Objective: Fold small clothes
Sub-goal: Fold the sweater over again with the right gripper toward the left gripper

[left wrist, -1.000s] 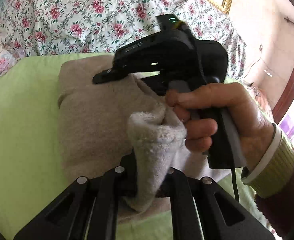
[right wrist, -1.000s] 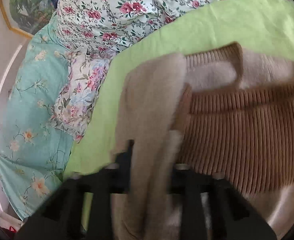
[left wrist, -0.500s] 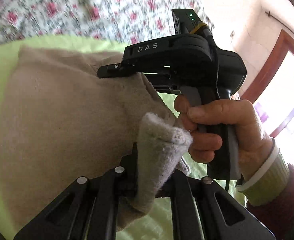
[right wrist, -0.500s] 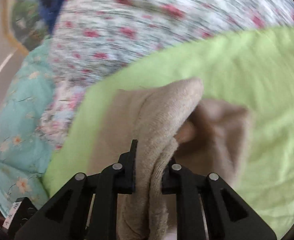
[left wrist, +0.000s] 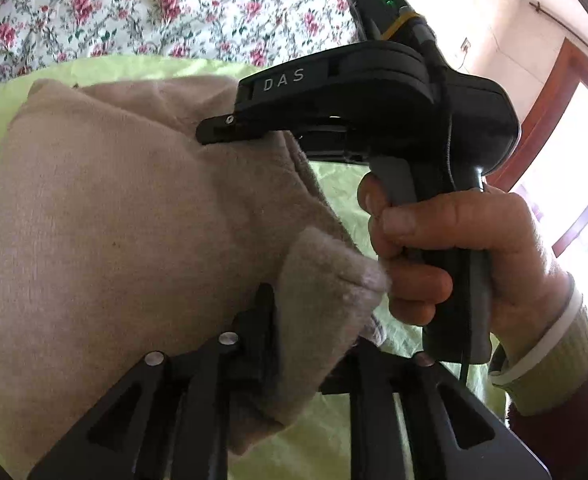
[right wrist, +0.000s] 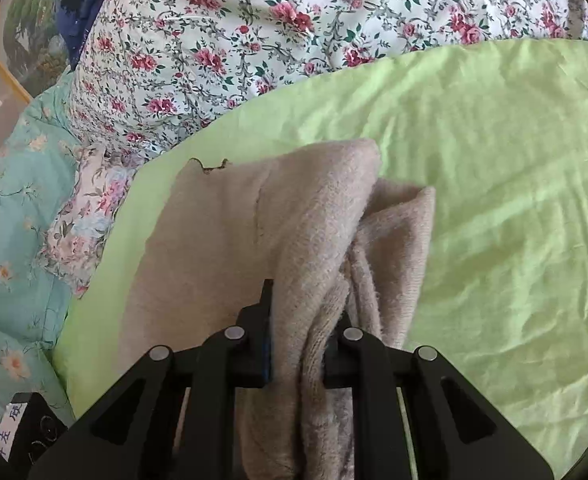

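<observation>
Beige fleece fills both views: a small folded garment point(right wrist: 253, 248), soft and thick, lies on a lime-green sheet point(right wrist: 494, 200) spread over a bed. In the right wrist view, the right claw point(right wrist: 296, 344) is clamped on a bunched edge of the garment, the fabric pinched tight between its two black fingers, apparently to keep the folded-over layer lined up with the layer below it. In the left wrist view, the left claw point(left wrist: 310, 336) has a rounded corner of the same garment between its fingers, and its jaws are opening; the cloth there sits between them, though whether the pads press on it cannot be told for sure. This looks like the release after a fold has been carried across and laid down. The right claw's black body shows in that view too, gripped by a person's hand point(left wrist: 446, 248) in a pale green cuff under a dark red sleeve point(left wrist: 566, 432), its tip resting on the far edge of the garment. Beyond the green sheet lie a rose-patterned quilt point(right wrist: 294, 20) and, to one side, a turquoise floral cover point(right wrist: 9, 208). A framed picture point(right wrist: 17, 40) hangs on the wall.
</observation>
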`<state>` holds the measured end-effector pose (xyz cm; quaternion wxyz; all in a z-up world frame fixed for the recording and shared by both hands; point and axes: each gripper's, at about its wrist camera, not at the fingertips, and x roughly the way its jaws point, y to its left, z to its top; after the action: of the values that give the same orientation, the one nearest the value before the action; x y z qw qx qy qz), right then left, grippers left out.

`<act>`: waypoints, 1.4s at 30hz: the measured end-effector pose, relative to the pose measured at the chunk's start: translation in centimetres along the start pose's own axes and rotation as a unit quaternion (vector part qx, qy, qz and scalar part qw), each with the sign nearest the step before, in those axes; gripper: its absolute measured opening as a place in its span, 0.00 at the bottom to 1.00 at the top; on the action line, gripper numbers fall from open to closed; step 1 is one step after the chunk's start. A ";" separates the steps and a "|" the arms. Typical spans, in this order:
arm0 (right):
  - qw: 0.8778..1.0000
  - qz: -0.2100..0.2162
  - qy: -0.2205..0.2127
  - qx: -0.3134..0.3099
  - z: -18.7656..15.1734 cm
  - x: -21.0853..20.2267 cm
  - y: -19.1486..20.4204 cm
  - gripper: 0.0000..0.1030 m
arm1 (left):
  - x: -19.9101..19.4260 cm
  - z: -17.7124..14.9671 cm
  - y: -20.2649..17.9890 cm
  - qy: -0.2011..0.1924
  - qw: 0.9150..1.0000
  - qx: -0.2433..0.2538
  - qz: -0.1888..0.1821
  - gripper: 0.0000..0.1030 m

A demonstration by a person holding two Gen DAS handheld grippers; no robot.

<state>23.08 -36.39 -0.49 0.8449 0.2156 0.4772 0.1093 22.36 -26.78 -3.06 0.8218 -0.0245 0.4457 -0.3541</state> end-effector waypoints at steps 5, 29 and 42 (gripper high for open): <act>1.000 -0.026 -0.003 0.016 -1.0 -1.1 -0.6 0.35 | -2.7 -1.0 1.0 0.020 0.999 -0.022 -0.029 0.40; 0.995 0.030 0.009 0.093 -3.9 -0.6 -2.9 0.77 | -2.9 3.5 17.9 0.033 0.982 -0.185 -0.025 0.99; 0.994 0.094 -0.005 0.048 -4.5 -0.8 6.2 0.29 | -14.5 0.8 16.4 -0.046 0.988 -0.149 -0.003 0.47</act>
<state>18.99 -30.07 1.00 0.8217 0.3006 0.4554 0.1644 27.06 -5.97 1.94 0.8273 -0.1642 0.4554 -0.2851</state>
